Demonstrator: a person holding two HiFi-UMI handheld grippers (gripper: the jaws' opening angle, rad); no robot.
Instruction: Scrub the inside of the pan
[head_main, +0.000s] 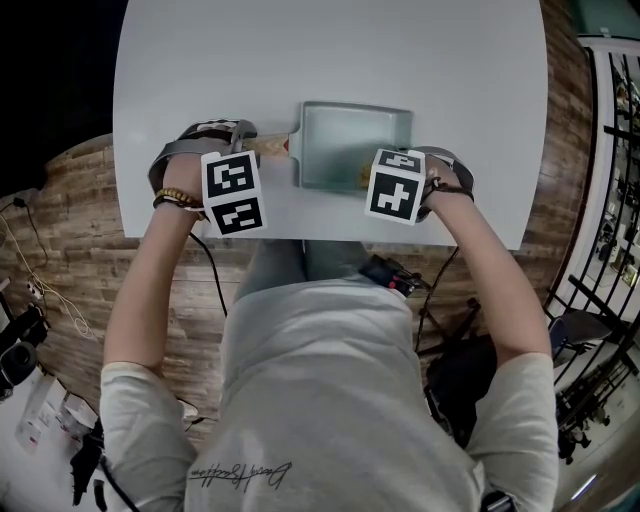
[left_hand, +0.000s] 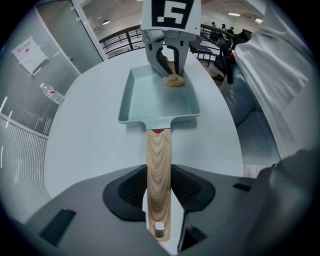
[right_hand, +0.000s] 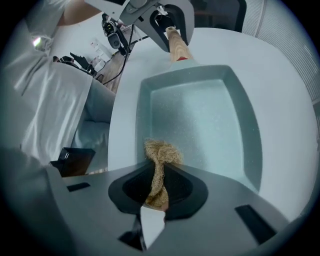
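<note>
A pale green rectangular pan (head_main: 352, 140) (left_hand: 160, 97) (right_hand: 200, 125) rests on the white table (head_main: 330, 60). Its wooden handle (left_hand: 158, 185) (head_main: 268, 146) (right_hand: 177, 47) points left, and my left gripper (left_hand: 159, 192) (head_main: 232, 150) is shut on it, both pads pressing its sides. My right gripper (right_hand: 156, 182) (head_main: 385, 178) is shut on a tan fibrous scrubber (right_hand: 159, 160) (left_hand: 173, 77). The scrubber's tuft touches the pan's inner wall at the near right corner (head_main: 362, 178).
The table's near edge (head_main: 320, 238) runs just under both grippers, with the person's legs and wooden floor below it. A dark chair and cables (head_main: 460, 370) stand to the right of the person. A railing (head_main: 615, 150) runs along the far right.
</note>
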